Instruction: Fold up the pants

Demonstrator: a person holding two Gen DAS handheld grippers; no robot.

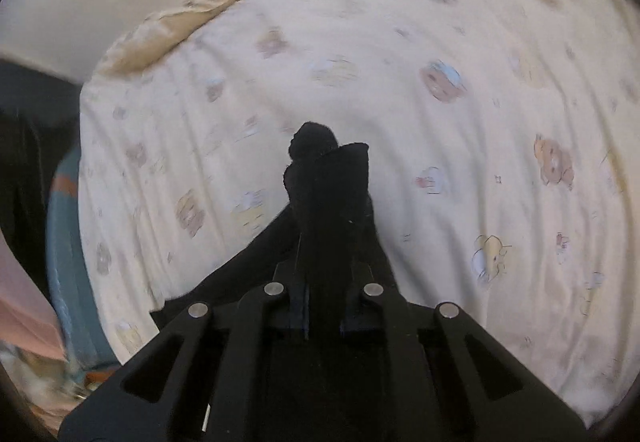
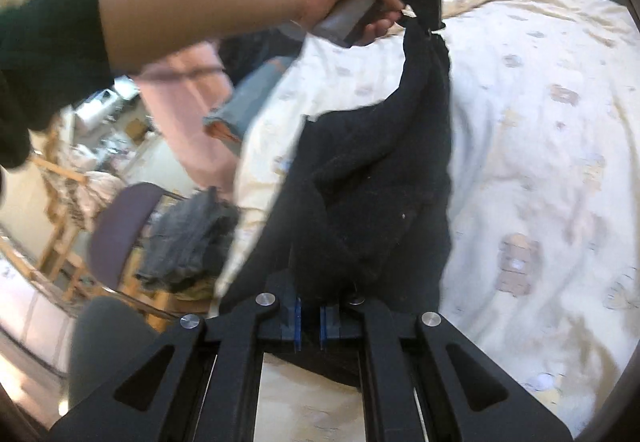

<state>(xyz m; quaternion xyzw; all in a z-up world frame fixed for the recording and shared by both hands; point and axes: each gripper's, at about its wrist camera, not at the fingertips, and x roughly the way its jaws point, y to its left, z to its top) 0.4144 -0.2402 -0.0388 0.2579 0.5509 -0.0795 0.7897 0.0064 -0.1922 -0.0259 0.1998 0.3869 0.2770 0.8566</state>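
You have one pair of black pants (image 2: 380,170) in the air above the bed, strung between your two grippers. Your left gripper (image 2: 430,24) is clamped on one bunched end, and from the left wrist view a dark wad of cloth pokes out past its closed tips. Your right gripper (image 2: 320,282) is closed down on the other end, with fabric heaped over its fingers; the tips themselves are buried, so the exact bite is hard to judge, but it looks firm.

The cloth reads as thick, soft knit or fleece: limp, fairly light, not slippery, and it sags in a deep swag between your holds instead of hanging flat. It will not keep a crease on its own, so expect to lay it down and smooth it. Better holds would be the waistband corners or the hems, pinched at a single flat edge instead of a bunch.

Count: one pair of pants, two grippers, one bedsheet (image 1: 400,42) with pale cartoon prints beneath you. Off the bed's side there is one chair (image 2: 120,226) with a grey garment (image 2: 188,234) heaped beside it.
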